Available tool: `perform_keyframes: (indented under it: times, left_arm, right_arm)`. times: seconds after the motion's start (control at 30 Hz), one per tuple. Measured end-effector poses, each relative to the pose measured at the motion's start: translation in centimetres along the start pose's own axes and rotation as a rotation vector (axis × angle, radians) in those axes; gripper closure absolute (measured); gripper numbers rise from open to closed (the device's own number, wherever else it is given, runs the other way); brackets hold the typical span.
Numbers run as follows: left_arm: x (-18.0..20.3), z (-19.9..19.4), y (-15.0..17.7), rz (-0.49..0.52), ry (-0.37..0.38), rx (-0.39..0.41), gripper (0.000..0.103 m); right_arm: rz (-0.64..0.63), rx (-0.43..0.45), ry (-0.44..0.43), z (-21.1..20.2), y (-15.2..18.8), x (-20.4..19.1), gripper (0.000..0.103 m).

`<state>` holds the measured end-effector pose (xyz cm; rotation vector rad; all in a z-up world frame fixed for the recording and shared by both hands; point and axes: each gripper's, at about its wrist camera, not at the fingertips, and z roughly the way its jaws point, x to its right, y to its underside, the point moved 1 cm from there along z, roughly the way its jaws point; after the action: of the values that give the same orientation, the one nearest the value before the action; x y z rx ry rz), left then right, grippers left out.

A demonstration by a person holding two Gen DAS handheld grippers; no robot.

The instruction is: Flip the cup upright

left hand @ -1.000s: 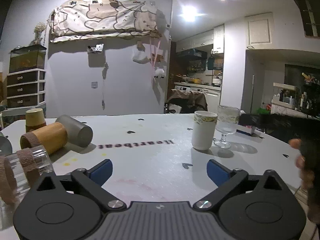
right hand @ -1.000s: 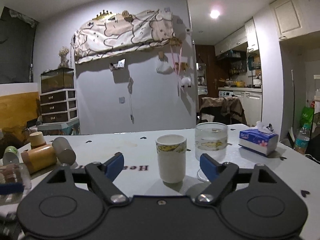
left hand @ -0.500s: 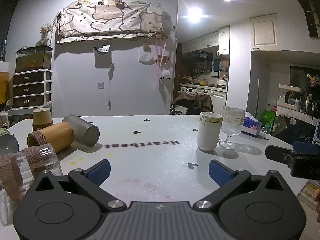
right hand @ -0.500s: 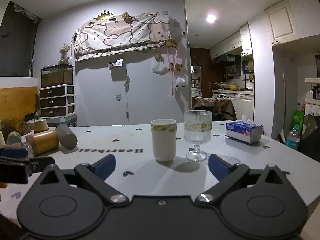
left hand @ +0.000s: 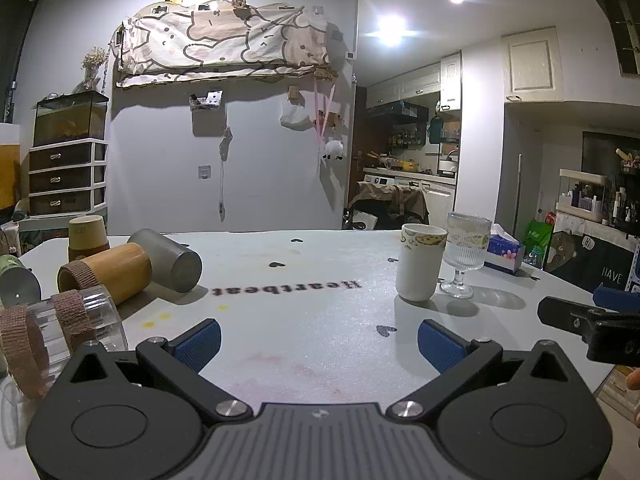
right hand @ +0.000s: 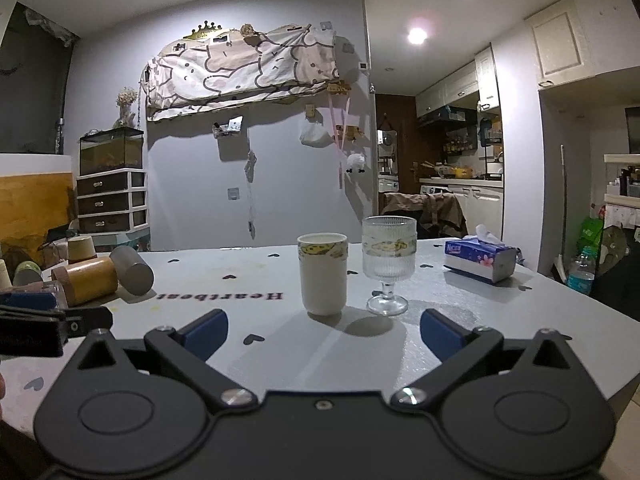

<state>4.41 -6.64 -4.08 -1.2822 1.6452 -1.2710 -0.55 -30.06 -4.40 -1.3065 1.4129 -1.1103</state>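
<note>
A white cup with a yellow pattern point(left hand: 419, 266) point(right hand: 322, 274) stands upright mid-table beside a ribbed stemmed glass point(left hand: 464, 254) point(right hand: 388, 264). At the left lie a grey cup point(left hand: 170, 260) point(right hand: 132, 270), a bamboo cup point(left hand: 106, 274) point(right hand: 86, 280) and a clear cup with brown tape point(left hand: 60, 334), all on their sides. My left gripper point(left hand: 318, 340) is open and empty over the near table edge. My right gripper point(right hand: 322, 334) is open and empty, short of the white cup.
A tan cup point(left hand: 86, 236) stands behind the lying cups and a green can point(left hand: 16, 284) lies at far left. A tissue box point(right hand: 480, 260) sits at the table's right. The white table point(left hand: 304, 308) carries the word "Heartbeat". The right gripper's finger shows in the left view point(left hand: 576, 318).
Both grippers have drawn back toward the near table edge, so the cups look farther off. The right gripper has come into the left view. No cup has moved.
</note>
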Motion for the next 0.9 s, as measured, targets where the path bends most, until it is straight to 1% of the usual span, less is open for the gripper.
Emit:
perform_keyframes:
  times: [0.9]
  left_arm:
    - [-0.01, -0.10, -0.03, -0.001, -0.001, 0.000, 0.000]
  right_arm:
    - [-0.004, -0.013, 0.004, 0.28, 0.25, 0.12, 0.000]
